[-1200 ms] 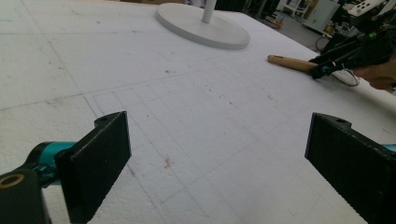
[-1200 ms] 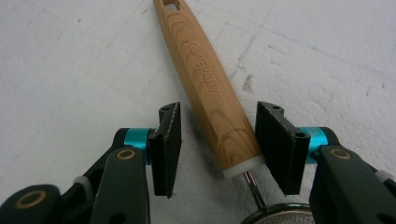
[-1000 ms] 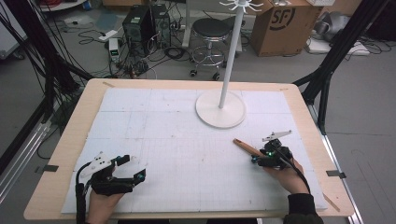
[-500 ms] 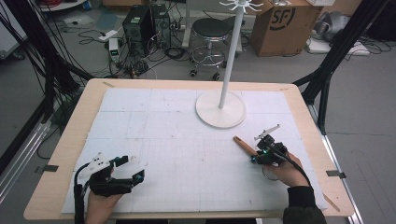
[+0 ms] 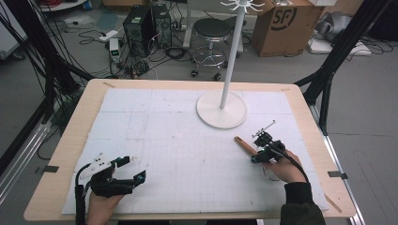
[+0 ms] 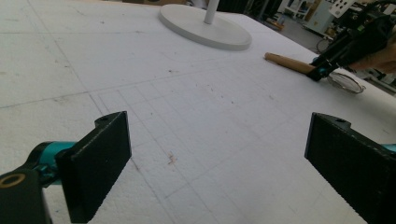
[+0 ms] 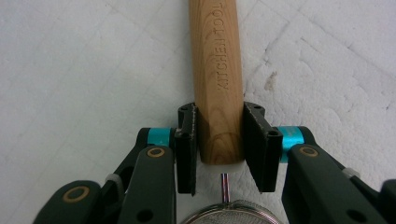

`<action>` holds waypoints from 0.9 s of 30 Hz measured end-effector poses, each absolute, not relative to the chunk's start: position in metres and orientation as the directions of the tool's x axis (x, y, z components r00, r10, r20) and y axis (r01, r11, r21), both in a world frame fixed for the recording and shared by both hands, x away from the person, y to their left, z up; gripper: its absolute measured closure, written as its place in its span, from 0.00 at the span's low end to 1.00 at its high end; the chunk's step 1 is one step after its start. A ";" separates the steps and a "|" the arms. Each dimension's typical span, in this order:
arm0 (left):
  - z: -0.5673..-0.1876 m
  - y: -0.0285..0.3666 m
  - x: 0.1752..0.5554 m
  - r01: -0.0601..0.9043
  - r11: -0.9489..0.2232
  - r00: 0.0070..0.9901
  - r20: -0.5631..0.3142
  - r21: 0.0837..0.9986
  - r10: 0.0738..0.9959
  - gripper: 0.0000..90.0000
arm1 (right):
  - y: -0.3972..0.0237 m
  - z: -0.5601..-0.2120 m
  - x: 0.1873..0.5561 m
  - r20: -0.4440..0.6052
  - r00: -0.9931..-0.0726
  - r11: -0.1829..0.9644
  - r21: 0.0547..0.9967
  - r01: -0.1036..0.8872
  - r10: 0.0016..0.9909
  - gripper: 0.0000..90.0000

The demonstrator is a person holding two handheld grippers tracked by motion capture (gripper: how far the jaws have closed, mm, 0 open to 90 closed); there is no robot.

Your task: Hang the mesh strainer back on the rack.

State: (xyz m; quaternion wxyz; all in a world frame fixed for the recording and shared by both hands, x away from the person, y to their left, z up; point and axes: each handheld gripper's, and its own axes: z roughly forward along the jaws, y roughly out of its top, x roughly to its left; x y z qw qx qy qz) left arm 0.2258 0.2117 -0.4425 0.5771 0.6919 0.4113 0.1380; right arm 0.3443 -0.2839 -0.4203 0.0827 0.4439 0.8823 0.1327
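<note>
High view, left to right: the left gripper rested low at the near left corner of the white foam mat, jaws spread wide with nothing between them; its own camera showed only bare gridded foam between the two black pads. Farther right stood the white rack stand, base flat on the mat, untouched. Right of it lay the strainer, wooden handle on the mat and mesh bowl tucked under the person's right hand. Change noted: a second ago the right gripper sat beside the handle with jaws wider; they had just been closing, and now stood on both sides of the handle near its metal neck, pads against the wood or very nearly so. Judgement: grasp looks made, so lifting toward the rack seems the next stage. Long axis of the strainer ran diagonally across the mat, free handle end pointing up-left toward the stand's base, mesh end toward the person and the near right edge. Right gripper view had the handle running straight away from the jaws, lettering along it.
</note>
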 end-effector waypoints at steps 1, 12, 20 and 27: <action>-0.442 0.211 0.226 0.408 0.005 0.624 -0.283 0.913 0.728 0.09 | -0.284 -0.421 0.344 -0.031 -0.592 0.570 0.312 0.760 0.805 0.75; -0.442 0.208 0.229 0.409 0.005 0.628 -0.286 0.912 0.724 0.09 | -0.281 -0.421 0.342 -0.061 -0.596 0.582 0.313 0.750 0.801 0.76; -0.442 0.204 0.232 0.411 -0.006 0.637 -0.283 0.911 0.717 0.09 | -0.277 -0.419 0.344 -0.082 -0.612 0.607 0.283 0.742 0.786 0.77; -0.441 0.206 0.230 0.404 -0.001 0.632 -0.279 0.915 0.723 0.09 | -0.281 -0.422 0.333 -0.128 -0.630 0.627 0.360 0.690 0.766 0.77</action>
